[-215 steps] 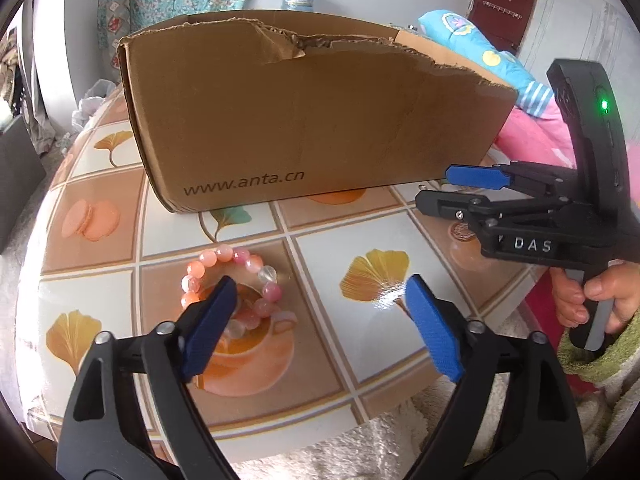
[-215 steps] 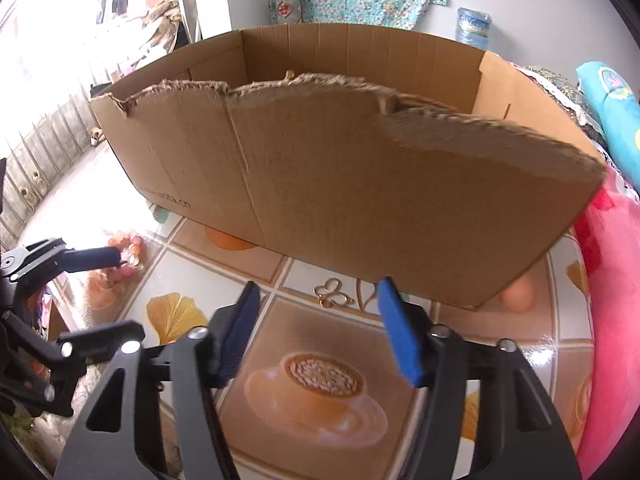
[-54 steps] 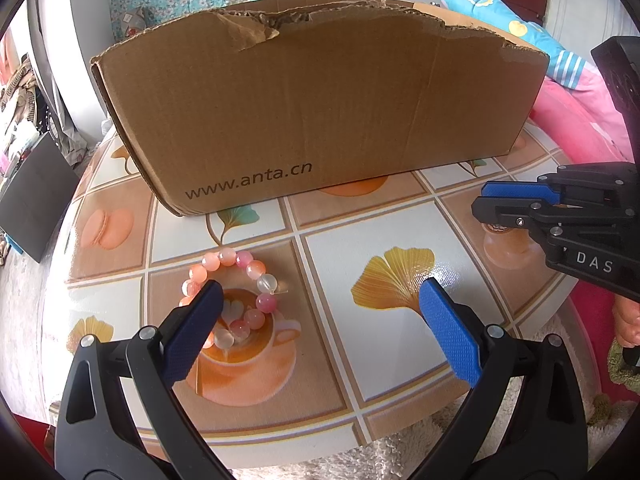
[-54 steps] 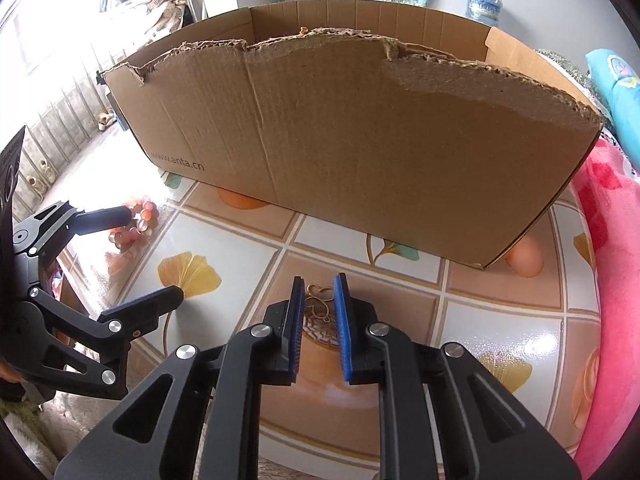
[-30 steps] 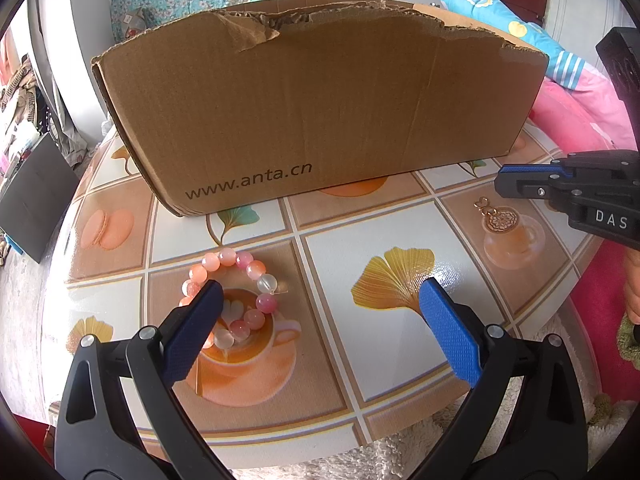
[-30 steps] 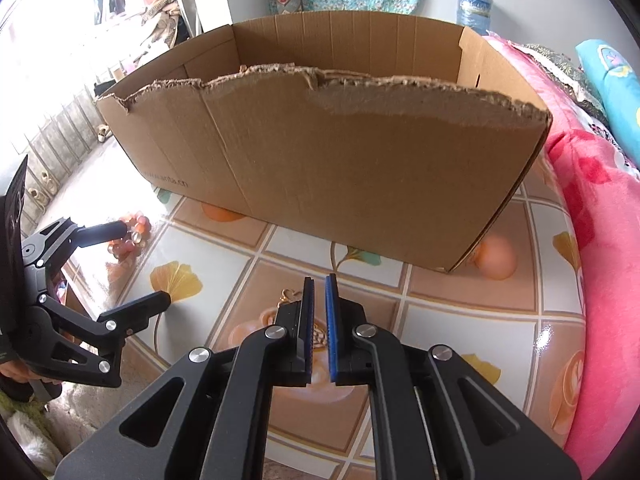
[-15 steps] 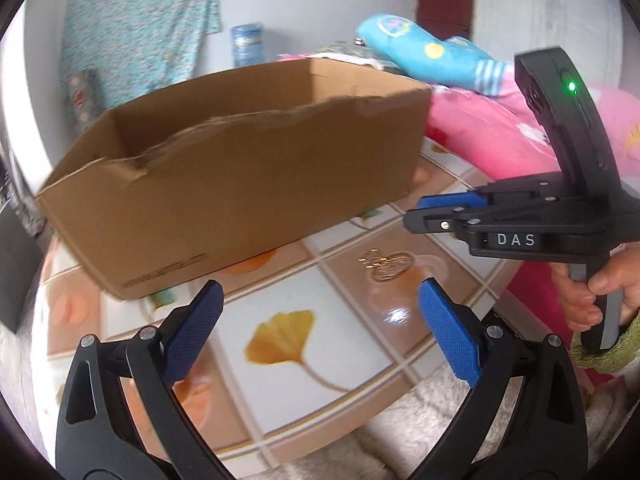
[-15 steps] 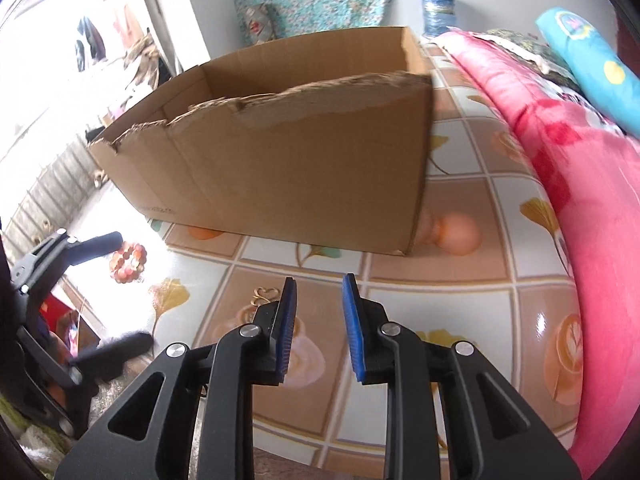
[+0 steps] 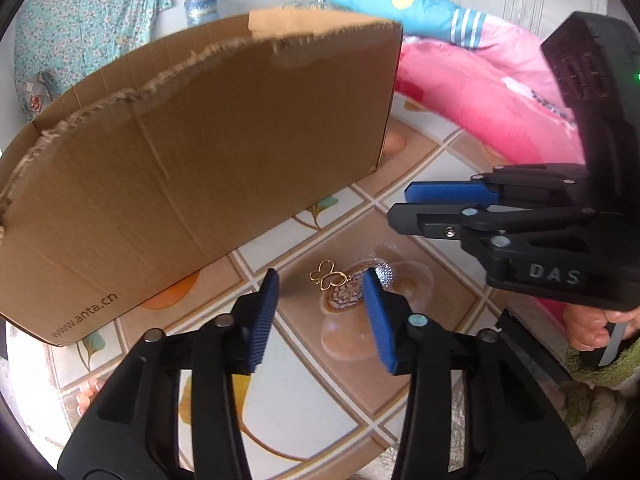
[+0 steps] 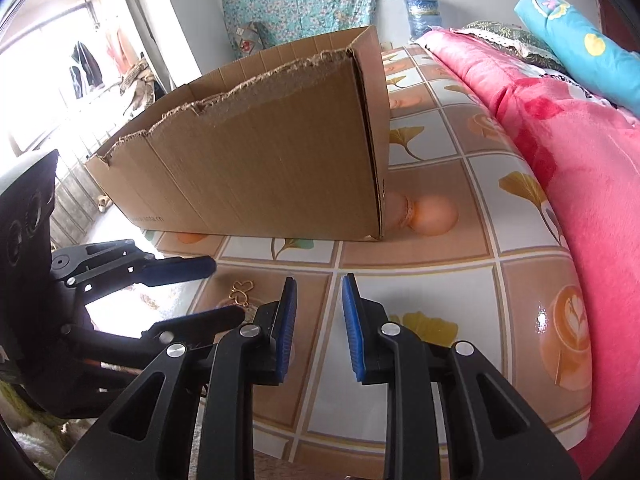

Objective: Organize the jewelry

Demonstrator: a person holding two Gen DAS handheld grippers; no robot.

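The left tool was closing, pads not yet touching the gold butterfly pendant on the tabletop beside the cardboard box. The right tool stood released, empty; only its view showed the box's end wall.

The box runs off the left edge of the left wrist view, and its near wall hides the inside in both views. At the centre, the left tongs cover part of the earring. In the right wrist view only its gold butterfly loop shows at lower left; the rest lies behind black tong arms. The hand at the right edge is cut off.
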